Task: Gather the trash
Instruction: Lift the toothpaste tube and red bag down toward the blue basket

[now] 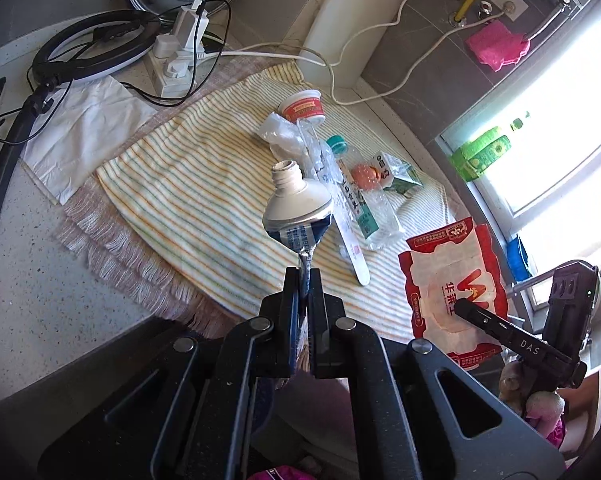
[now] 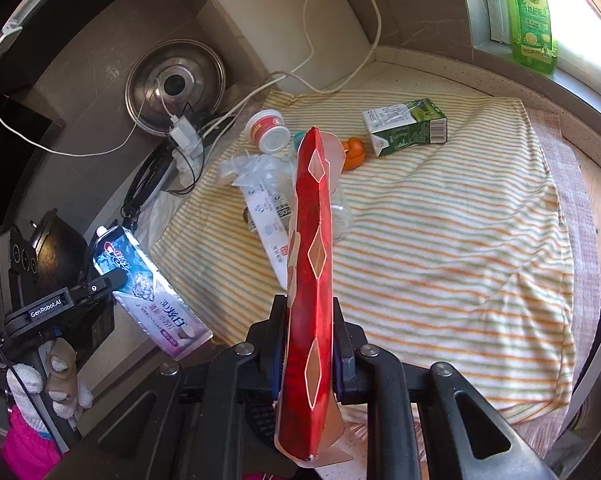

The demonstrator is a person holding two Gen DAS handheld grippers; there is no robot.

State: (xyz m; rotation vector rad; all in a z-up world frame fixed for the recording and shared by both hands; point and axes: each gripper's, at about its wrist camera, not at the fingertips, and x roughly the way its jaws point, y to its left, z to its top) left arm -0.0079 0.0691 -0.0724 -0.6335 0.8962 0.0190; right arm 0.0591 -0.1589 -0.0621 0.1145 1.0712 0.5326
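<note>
Red wrapper (image 2: 310, 280) lengthwise along right gripper (image 2: 310, 320)

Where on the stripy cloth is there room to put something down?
The striped yellow-and-white cloth is bare on its wide side below the green-and-white drink carton. It is crowded around the red-labelled white jar, crumpled clear plastic wrapper and orange peel.

At frame centre the left gripper (image 1: 305, 276) pinches a capless toothpaste tube (image 1: 296, 208) above the striped cloth (image 1: 188, 184).
</note>
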